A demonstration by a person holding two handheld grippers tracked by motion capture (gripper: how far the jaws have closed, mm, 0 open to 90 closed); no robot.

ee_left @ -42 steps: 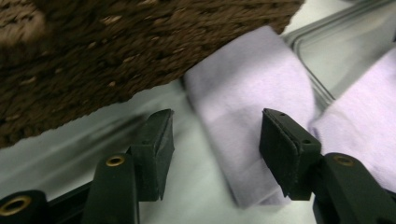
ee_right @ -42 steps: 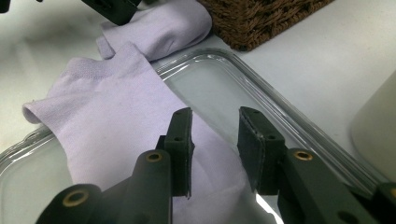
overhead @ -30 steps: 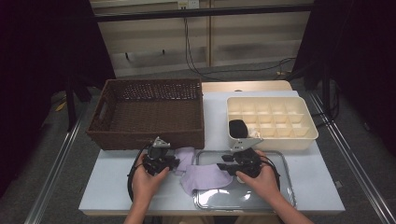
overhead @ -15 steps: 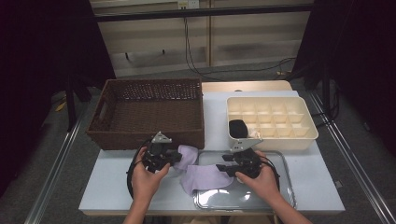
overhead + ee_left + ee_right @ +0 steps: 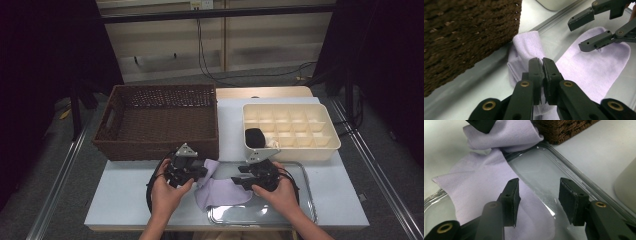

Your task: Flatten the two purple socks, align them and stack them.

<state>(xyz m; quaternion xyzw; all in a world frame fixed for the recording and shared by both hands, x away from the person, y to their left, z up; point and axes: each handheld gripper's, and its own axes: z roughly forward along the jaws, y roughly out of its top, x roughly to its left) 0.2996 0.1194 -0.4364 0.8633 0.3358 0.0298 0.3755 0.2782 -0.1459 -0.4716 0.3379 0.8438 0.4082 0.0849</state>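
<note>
Sock (image 5: 589, 67) apparently in left gripper (image 5: 542, 65)

My left tongs (image 5: 199, 170) sit hard against the wicker basket (image 5: 159, 121) wall — no room beyond it. Ahead of my right tongs (image 5: 240, 178) the compartment box (image 5: 290, 131) blocks passage — bare counter (image 5: 122, 192) lies open at far left.
</note>
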